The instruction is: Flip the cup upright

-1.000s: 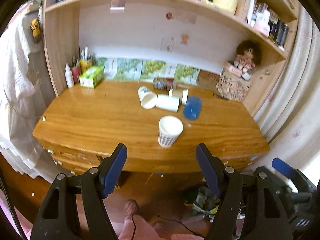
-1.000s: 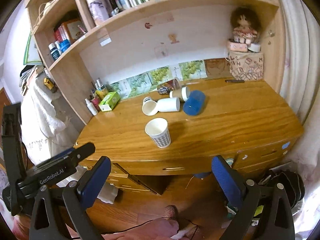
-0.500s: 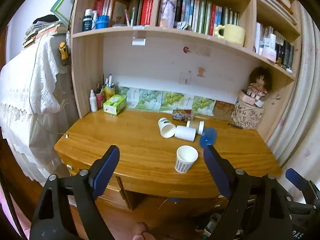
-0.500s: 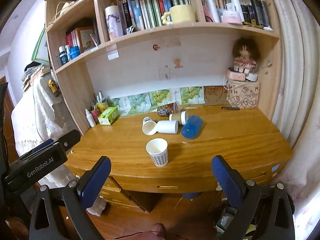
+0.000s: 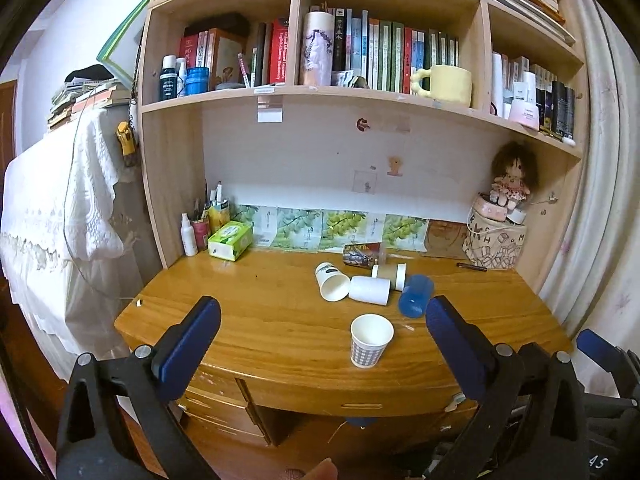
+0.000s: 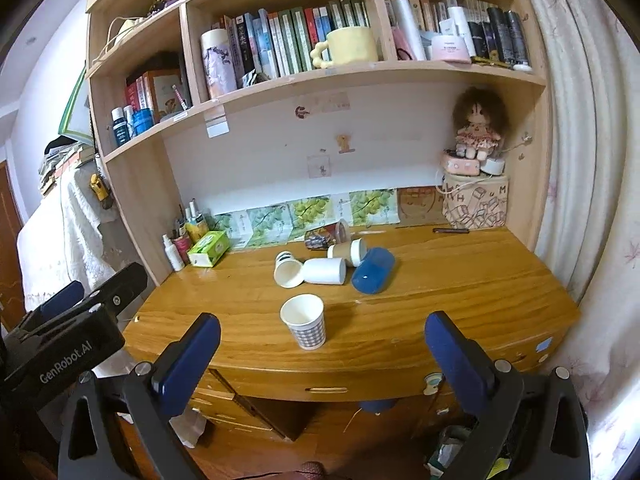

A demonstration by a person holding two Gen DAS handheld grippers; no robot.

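Note:
A checked paper cup [image 5: 371, 340] [image 6: 305, 321] stands upright near the front of the wooden desk [image 5: 260, 320] [image 6: 460, 280]. Behind it several cups lie on their sides: a white paper cup [image 5: 332, 286] [image 6: 287, 272], a plain white cup [image 5: 370, 290] [image 6: 325, 271], a brown cup with a white lid [image 5: 390, 274] [image 6: 347, 251], a blue plastic cup [image 5: 416, 295] [image 6: 373, 270] and a dark printed cup [image 5: 360, 249] [image 6: 324, 237]. My left gripper [image 5: 322, 334] and my right gripper [image 6: 320, 340] are both open and empty, held back in front of the desk.
A green tissue box [image 5: 230, 240] [image 6: 209, 248] and bottles [image 5: 188, 234] stand at the back left. A patterned box with a doll [image 5: 496, 240] [image 6: 476, 200] stands at the back right. Shelves of books hang above. Drawers [image 6: 328, 390] sit below the desk edge.
Both grippers have pulled back and tilted up, so the desk looks farther and the shelves fill more of the view. The cups have not moved.

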